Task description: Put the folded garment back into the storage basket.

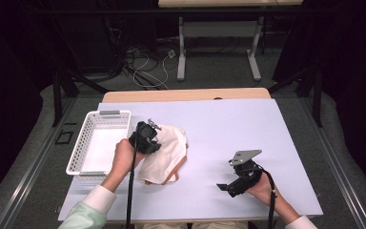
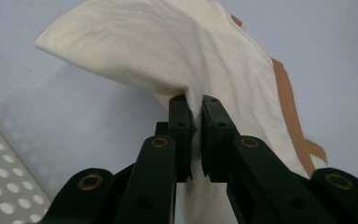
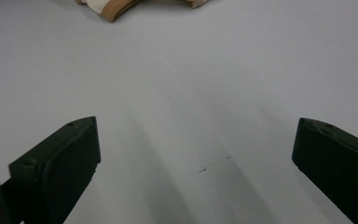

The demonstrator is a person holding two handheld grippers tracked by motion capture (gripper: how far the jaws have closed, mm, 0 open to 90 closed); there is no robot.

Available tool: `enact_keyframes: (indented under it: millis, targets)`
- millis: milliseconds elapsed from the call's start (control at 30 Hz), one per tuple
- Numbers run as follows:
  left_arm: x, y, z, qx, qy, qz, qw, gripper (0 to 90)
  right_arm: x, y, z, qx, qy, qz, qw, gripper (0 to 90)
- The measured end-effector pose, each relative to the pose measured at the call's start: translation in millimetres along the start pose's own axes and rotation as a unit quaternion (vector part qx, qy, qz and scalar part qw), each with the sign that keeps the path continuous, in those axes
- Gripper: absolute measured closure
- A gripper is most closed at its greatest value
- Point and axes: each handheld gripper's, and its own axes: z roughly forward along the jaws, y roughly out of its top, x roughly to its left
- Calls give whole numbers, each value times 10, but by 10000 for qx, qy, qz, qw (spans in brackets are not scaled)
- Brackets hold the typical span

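The white basket (image 1: 97,143) is sitting at the table's left edge; just beside it my left gripper (image 2: 194,109) is pinching a fold of the cream cloth bag (image 2: 168,51), and my right gripper (image 3: 196,154) is hovering wide open over the bare white table (image 1: 228,129).

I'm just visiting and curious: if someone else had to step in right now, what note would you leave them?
Left gripper: jaws shut on a fold of the cream cloth bag, lifting part of it off the white table.
Right gripper: jaws wide open, holding nothing, over bare table near the front right.
The bag lies just right of the white basket, its tan straps trailing.
Done: bag gripped. Probably left: move it into the basket, which looks empty.
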Motion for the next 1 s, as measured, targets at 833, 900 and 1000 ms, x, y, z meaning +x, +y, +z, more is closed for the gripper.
enact_keyframes:
  millis: [833,900,1000]
  targets:
    - [97,113,-319,263,451,255,9983,843,3,5,2,-11,6,-25,10000,5]
    - [103,125,-348,275,484,280,9981,843,6,5,1,-8,0,-5,10000,5]
    - [103,134,-371,299,512,303,9978,843,6,4,2,-13,2,-4,10000,5]
